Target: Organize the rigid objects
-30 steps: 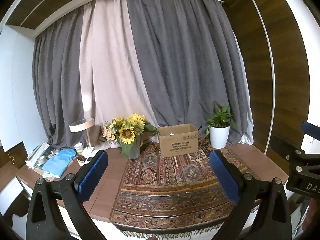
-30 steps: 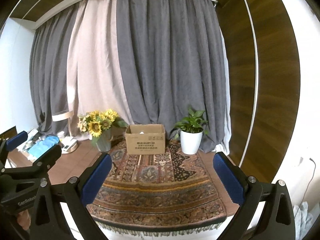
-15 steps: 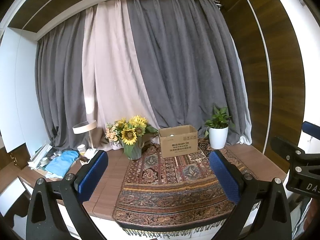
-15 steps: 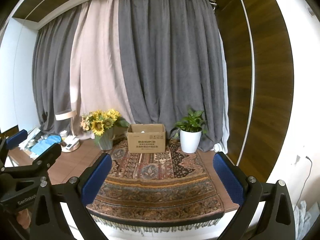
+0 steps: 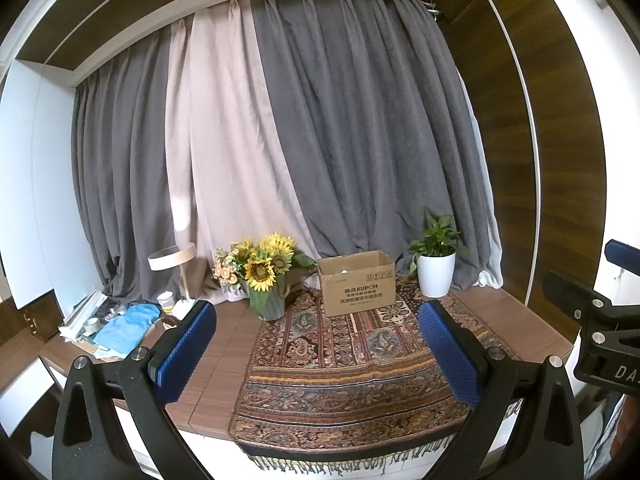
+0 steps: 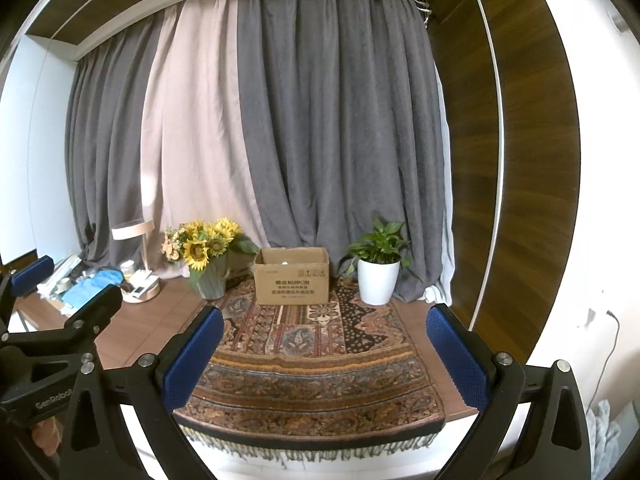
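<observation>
An open brown cardboard box (image 5: 357,283) (image 6: 292,276) stands at the back of a patterned rug (image 5: 344,364) (image 6: 304,356) on a wooden table; something white shows inside it. My left gripper (image 5: 316,344) is open and empty, held well in front of the table's near edge. My right gripper (image 6: 324,350) is also open and empty, at about the same distance. Each gripper shows at the edge of the other's view. No loose rigid object lies on the rug.
A vase of sunflowers (image 5: 264,276) (image 6: 204,252) stands left of the box, a white potted plant (image 5: 436,272) (image 6: 378,268) right of it. At the table's left end are a lamp (image 5: 174,260), a blue cloth (image 5: 124,326) and small clutter. Grey and pink curtains hang behind.
Both grippers have drawn back and risen slightly, so the table and box look smaller and farther away. Both stay open.
</observation>
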The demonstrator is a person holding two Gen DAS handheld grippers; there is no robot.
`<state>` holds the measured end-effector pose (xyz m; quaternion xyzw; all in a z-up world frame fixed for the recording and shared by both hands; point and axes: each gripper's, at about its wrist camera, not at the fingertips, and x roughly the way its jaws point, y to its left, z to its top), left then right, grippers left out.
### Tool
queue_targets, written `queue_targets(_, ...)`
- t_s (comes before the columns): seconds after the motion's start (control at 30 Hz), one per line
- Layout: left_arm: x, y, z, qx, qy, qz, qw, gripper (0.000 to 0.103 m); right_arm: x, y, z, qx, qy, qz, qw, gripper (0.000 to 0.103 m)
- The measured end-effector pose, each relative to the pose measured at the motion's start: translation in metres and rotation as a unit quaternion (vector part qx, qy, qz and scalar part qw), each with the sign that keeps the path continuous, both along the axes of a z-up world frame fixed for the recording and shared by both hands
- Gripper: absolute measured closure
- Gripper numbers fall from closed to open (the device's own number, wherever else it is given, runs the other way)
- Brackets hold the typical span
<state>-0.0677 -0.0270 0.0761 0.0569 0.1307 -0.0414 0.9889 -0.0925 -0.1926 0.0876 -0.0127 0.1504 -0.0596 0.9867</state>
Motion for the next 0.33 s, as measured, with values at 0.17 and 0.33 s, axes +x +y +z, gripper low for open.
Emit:
queue_targets(0.17, 0.0006, 0.0012, 0.0003, 0.000, 0.000, -0.001, 1.0000, 0.000, -0.0003, 0.0010, 0.0000, 0.000, 0.001, 0.000, 1.000, 0.000)
queue_targets(0.33, 0.0001, 0.0009, 0.0004, 0.000, -0.001, 0.000, 1.0000, 0.000, -0.0046, -0.0010, 0.0011, 0.000, -0.001, 0.001, 1.000, 0.000)
